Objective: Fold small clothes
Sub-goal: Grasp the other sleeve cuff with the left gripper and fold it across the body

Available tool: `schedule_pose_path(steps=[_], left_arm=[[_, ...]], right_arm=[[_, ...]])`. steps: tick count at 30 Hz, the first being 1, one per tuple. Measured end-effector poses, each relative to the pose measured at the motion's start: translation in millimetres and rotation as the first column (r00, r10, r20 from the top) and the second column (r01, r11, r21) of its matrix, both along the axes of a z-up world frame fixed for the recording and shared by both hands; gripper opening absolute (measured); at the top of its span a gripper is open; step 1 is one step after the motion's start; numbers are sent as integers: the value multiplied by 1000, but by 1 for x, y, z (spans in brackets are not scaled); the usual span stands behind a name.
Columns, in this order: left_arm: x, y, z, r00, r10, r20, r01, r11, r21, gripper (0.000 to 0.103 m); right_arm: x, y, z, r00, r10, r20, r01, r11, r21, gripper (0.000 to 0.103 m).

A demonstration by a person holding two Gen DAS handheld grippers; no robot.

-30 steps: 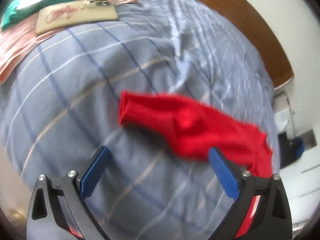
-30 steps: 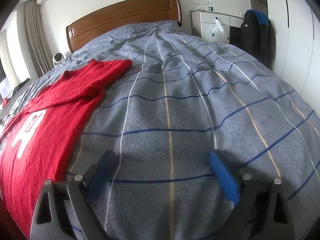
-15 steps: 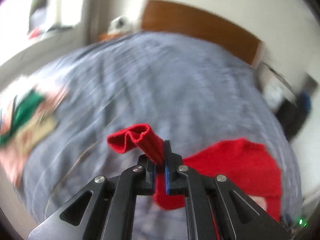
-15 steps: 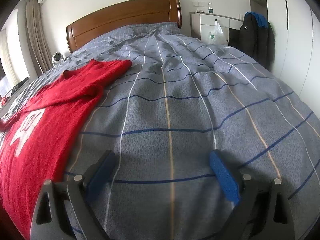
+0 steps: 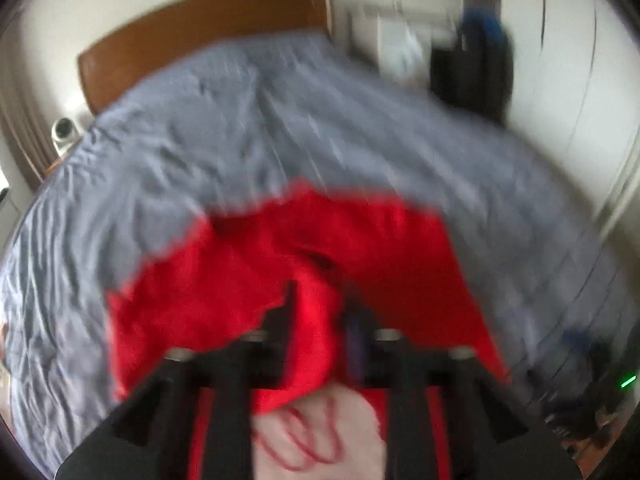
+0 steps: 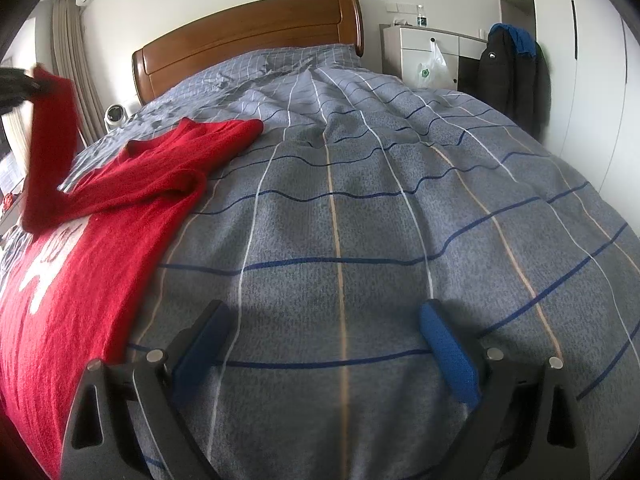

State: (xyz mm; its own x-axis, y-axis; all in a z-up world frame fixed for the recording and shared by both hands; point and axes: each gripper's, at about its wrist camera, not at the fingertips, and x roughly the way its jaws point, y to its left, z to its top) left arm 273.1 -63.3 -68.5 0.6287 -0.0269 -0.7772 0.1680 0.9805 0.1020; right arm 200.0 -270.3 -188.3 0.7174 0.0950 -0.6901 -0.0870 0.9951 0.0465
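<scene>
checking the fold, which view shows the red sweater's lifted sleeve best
Right wrist view: the sleeve hangs sharp from the left gripper, above the red sweater. The left wrist view is blurred, with red cloth between its jaws.

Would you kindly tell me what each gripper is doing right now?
Left gripper: jaws have just been opening, red sleeve between them; grip unclear.
Right gripper: open, empty, over the duvet.

Sweater [image 6: 92, 248] lies on the bed's [image 6: 360, 208] left — headboard [image 6: 248, 40] behind.
</scene>
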Motion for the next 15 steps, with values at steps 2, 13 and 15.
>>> schedule_pose_path(steps=[2,13,15], left_arm=[[-18,-10,-21,999,-17,-31,17,999,29,63],[-131,144,-7,988,155,-6,-154,987,54,94],[-132,181,-4,968,249,-5,-248,966,65,94]], right_arm=[[1,-1,0,1000,3,-2,-3,1000,4,95],[2,1,-4,1000,3,10,-3,1000,-12,96],[1,2,-4,1000,2,12,-2,1000,-19,96]])
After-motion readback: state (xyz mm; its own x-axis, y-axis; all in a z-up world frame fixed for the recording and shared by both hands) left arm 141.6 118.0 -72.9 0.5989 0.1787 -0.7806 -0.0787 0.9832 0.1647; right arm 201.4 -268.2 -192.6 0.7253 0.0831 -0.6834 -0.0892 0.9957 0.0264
